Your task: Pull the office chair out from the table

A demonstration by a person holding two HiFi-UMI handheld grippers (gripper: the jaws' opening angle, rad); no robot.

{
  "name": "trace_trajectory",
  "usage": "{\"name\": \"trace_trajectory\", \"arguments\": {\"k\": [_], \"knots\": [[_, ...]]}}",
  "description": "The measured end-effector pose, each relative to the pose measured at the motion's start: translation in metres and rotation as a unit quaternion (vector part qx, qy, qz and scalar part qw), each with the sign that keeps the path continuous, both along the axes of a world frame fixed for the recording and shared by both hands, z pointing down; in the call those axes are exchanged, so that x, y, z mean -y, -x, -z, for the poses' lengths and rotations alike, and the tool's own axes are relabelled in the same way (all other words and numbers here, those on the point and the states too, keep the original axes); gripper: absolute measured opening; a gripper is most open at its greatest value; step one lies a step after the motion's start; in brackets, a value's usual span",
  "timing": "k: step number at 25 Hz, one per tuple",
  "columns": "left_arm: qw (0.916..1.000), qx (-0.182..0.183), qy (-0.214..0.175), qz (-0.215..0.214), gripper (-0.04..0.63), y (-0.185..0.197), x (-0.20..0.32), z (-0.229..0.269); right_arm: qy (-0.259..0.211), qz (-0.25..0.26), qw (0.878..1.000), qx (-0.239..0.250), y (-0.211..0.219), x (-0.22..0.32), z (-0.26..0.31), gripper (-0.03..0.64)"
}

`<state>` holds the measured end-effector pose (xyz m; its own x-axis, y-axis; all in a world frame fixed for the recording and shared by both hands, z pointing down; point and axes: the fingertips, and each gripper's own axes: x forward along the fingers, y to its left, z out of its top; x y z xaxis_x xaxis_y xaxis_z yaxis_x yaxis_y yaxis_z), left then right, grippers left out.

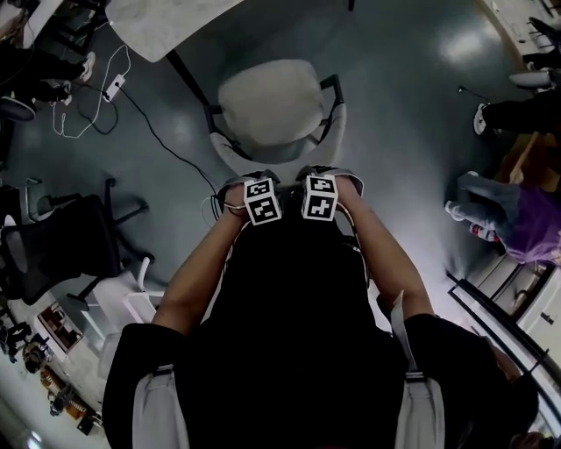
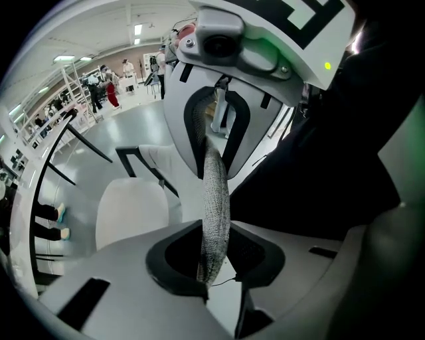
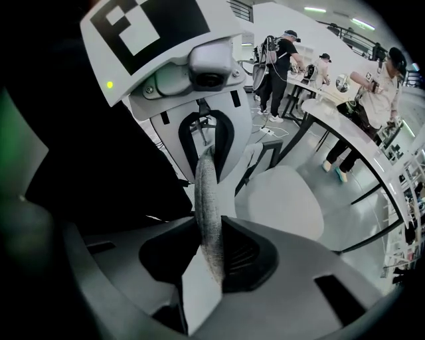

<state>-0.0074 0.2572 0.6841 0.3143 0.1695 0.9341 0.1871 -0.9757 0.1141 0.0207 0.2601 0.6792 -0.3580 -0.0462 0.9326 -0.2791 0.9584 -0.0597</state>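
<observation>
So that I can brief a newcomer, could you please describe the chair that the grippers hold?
Find the pale table at the head view's top. Below its corner stands the office chair, left gripper and right gripper shut on its backrest. Its cream seat distinguishes it from the black mesh chair at left.

The head camera looks steeply down, the chair (image 1: pixel 272 105) at twelve o'clock. Each gripper camera peers closely along its jaws; all three share that chair.
</observation>
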Motion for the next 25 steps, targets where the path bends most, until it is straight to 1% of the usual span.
{"name": "trace_trajectory", "arguments": {"k": [5,9,12,15,18,23,25], "knots": [[0.9999,0.002,0.003,-0.013,0.092,0.001,-0.017,0.001,-0.005,-0.026,1.0,0.002,0.0,-0.018,0.001,0.1],[0.9999,-0.001,0.001,-0.014,0.092,0.006,-0.027,-0.007,-0.01,-0.03,0.999,0.001,0.006,-0.027,-0.007,0.101],[0.9999,-0.007,-0.002,-0.013,0.092,0.007,-0.032,-0.013,-0.022,-0.035,0.999,-0.004,0.005,-0.032,-0.016,0.101],[0.9999,-0.011,0.004,-0.004,0.097,0.01,-0.033,-0.014,-0.029,-0.045,0.999,-0.005,0.008,-0.032,-0.018,0.101],[0.9999,-0.013,0.007,-0.008,0.101,0.011,-0.032,-0.015,-0.031,-0.053,0.998,-0.002,0.013,-0.032,-0.016,0.104],[0.9993,-0.031,0.019,-0.01,0.14,0.011,-0.033,-0.012,-0.041,-0.054,0.998,-0.019,0.007,-0.031,-0.003,0.117],[0.999,-0.041,0.015,-0.013,0.141,0.013,-0.033,-0.005,-0.05,-0.061,0.997,-0.007,0.005,-0.031,0.011,0.116]]}}
